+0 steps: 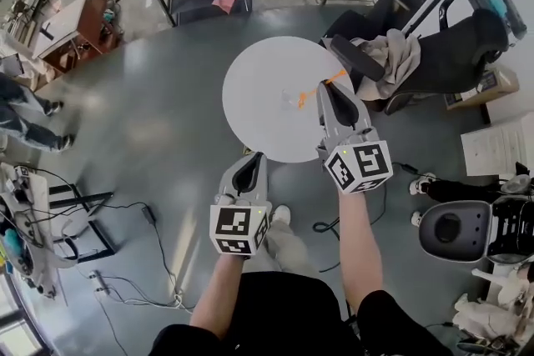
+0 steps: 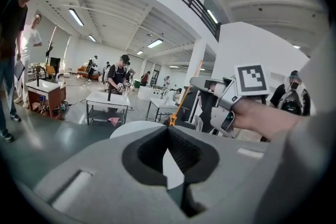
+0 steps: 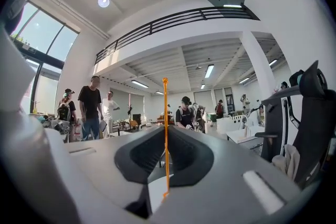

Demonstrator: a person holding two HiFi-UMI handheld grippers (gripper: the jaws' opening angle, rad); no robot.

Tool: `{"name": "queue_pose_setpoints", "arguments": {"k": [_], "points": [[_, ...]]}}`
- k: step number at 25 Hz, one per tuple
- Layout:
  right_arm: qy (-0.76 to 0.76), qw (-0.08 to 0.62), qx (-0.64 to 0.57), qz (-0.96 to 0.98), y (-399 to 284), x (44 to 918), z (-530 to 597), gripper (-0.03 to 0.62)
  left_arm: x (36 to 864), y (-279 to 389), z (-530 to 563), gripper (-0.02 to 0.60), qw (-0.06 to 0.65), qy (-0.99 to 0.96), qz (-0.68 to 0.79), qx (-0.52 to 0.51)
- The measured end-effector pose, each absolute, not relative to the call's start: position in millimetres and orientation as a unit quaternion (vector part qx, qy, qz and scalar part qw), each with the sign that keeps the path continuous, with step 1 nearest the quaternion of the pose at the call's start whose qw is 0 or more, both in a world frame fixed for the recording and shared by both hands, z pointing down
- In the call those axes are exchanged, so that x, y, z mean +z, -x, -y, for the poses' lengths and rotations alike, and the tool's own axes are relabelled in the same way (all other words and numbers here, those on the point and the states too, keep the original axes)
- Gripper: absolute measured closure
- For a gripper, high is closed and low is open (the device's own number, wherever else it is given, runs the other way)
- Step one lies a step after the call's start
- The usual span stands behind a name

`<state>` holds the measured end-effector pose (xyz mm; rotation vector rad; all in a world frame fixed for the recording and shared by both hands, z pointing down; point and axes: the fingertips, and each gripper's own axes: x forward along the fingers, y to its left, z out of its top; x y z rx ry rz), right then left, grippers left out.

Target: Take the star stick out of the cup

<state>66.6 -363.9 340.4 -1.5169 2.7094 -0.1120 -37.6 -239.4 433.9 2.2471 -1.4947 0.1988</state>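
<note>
While your right tool (image 1: 328, 85) is clamped on the orange star stick (image 1: 317, 90), the stick lies slantwise over the round white desk (image 1: 259, 96). In the right gripper view it passes thin and straight between the jaws and reaches beyond their tips. Your left tool (image 1: 254, 155) sits at the desk's near edge, well apart from the right one, its jaws together at the tips with nothing between them.
</note>
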Motion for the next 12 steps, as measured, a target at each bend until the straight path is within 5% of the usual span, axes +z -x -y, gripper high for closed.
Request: {"name": "queue_pose_setpoints", "arguments": {"k": [12], "points": [[0.463, 0.025, -0.034, -0.885, -69.4, 284.3, 274.4, 0.576, 352.1, 47.9, 228.4, 0.578, 0.146, -0.816, 0.559, 0.024]]}}
